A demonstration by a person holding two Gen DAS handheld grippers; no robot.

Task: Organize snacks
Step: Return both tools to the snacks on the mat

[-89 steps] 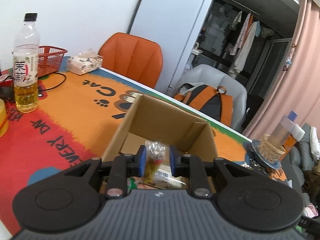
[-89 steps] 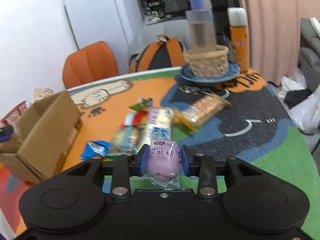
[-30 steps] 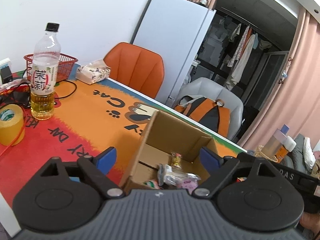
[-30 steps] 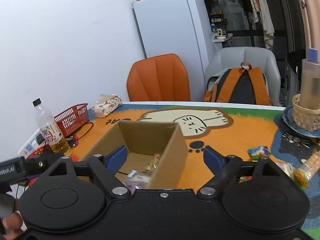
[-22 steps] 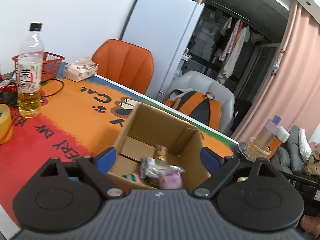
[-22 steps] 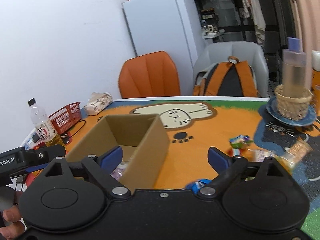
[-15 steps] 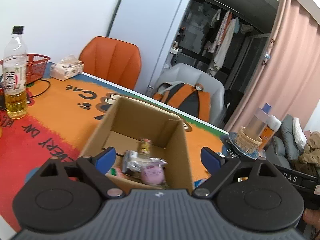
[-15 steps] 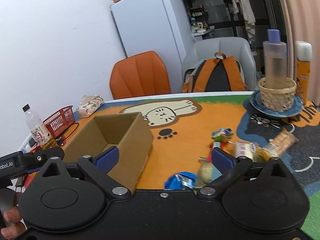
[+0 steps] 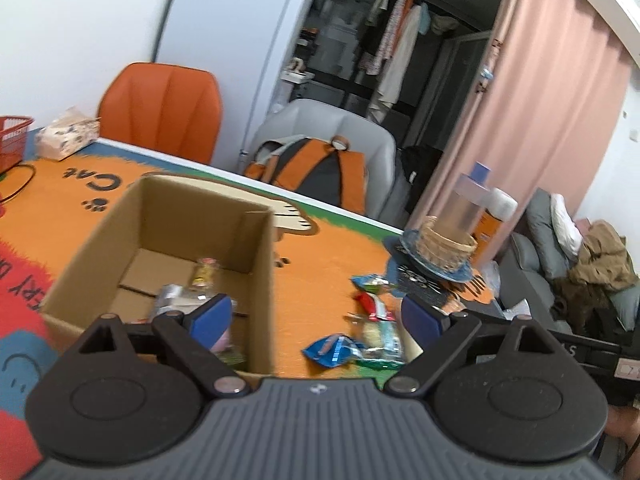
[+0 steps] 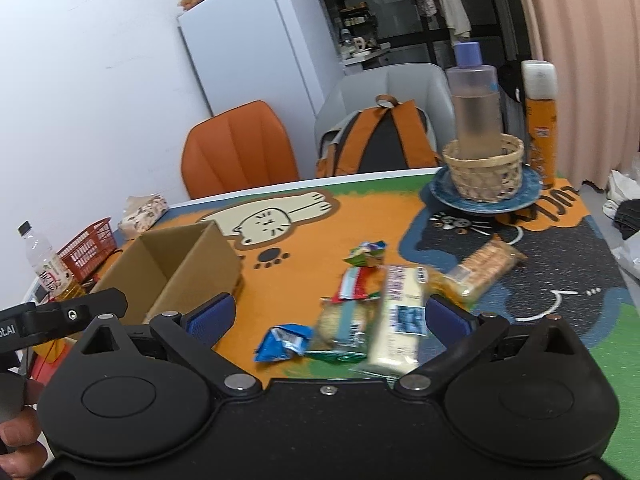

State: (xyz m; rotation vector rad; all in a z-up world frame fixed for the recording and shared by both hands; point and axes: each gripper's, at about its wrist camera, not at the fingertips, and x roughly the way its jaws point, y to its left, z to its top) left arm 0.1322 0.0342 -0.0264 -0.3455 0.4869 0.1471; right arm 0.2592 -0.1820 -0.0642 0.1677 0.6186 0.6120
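Bright even indoor light, soft shadows — motion blur, fisheye-warped edges

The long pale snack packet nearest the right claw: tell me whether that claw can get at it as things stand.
Probably yes. The right claw is open and empty, and the long pale snack packet lies flat on the mat between its fingers, uncovered. The green-edged packet lies close beside it and may get nudged.

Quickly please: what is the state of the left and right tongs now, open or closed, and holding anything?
Left tongs: open, holding nothing.
Right tongs: open, holding nothing.
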